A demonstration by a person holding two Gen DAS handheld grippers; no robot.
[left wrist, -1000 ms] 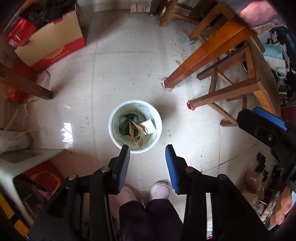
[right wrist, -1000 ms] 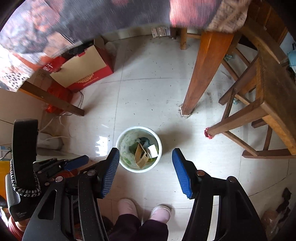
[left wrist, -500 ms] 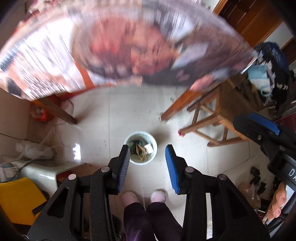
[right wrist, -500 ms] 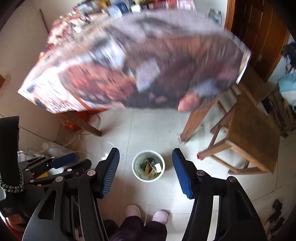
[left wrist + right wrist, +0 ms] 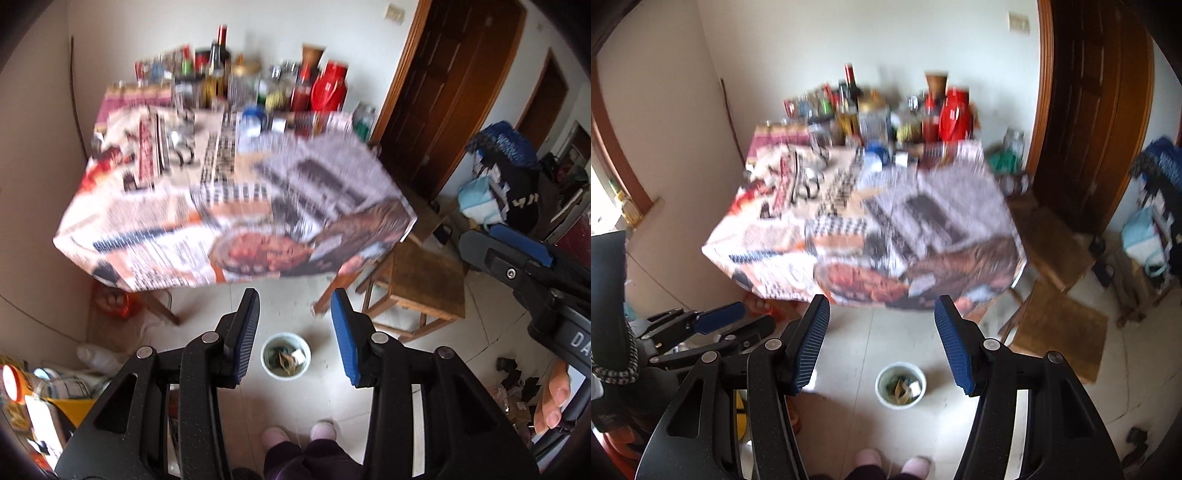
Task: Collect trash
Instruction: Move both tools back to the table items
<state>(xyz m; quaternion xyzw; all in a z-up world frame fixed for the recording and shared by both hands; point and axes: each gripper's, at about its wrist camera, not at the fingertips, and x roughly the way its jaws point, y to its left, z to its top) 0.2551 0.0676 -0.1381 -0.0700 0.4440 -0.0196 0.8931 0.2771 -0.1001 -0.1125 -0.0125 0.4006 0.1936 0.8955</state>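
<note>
A small white bin (image 5: pixel 285 355) stands on the tiled floor, holding brown and white paper scraps; it also shows in the right wrist view (image 5: pixel 900 384). My left gripper (image 5: pixel 294 336) is open and empty, high above the bin. My right gripper (image 5: pixel 882 349) is open and empty, also high above it. A table covered in newspaper (image 5: pixel 236 206) stands beyond the bin, blurred; it shows in the right wrist view (image 5: pixel 871 236) too.
Bottles, jars and a red flask (image 5: pixel 328 90) crowd the table's far end. A wooden stool (image 5: pixel 424 284) stands right of the table, near a dark wooden door (image 5: pixel 454 85). Clutter lies along the left wall and right side. My feet (image 5: pixel 299 435) are below the bin.
Both grippers have risen and tilted up from looking straight down at the bin. The bin now looks small and far, and the tabletop has come into view. Both stay open.
</note>
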